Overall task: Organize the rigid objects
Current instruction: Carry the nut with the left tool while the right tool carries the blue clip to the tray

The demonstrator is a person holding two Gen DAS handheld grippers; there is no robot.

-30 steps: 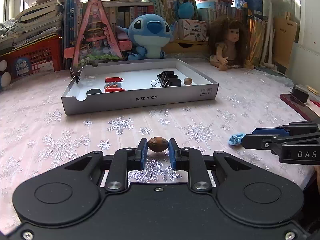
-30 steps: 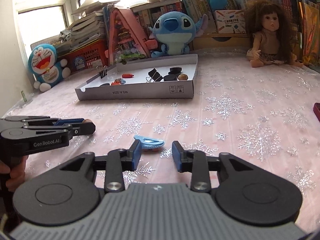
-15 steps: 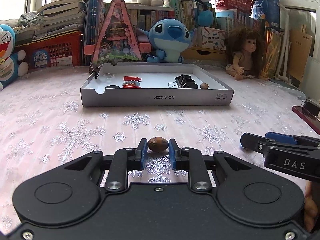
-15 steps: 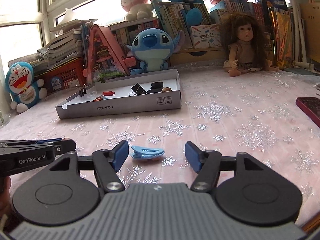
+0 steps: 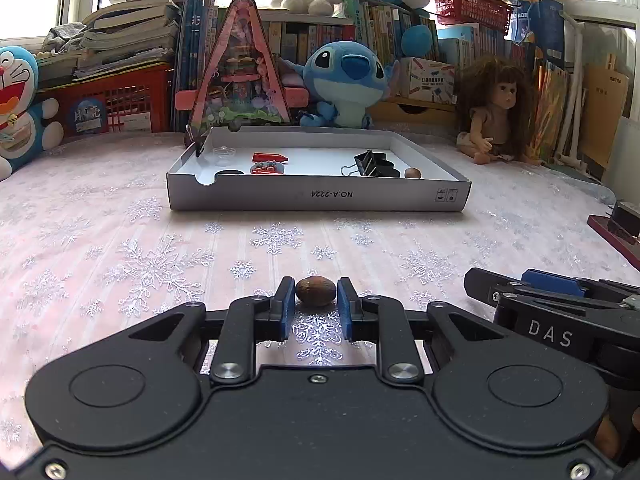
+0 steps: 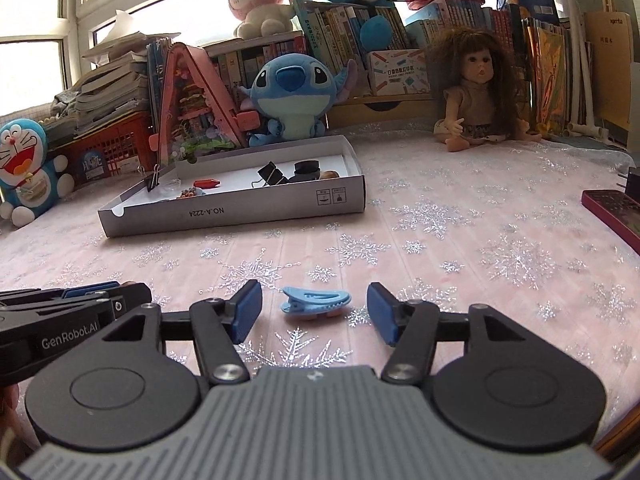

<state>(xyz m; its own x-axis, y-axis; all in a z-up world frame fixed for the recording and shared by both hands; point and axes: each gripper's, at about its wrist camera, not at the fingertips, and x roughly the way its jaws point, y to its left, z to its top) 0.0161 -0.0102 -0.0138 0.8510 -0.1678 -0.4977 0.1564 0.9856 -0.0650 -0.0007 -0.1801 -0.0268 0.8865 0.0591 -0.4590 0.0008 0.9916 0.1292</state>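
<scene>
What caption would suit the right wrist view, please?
Right gripper, jaws just closing, straddles a blue hair clip without touching it.

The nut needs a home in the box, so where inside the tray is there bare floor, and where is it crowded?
In the tray, the white floor is bare through the middle, between the red piece and the black binder clips, and along the back wall. The left end is crowded with small items; the right front corner holds clips and a brown nut.
</scene>
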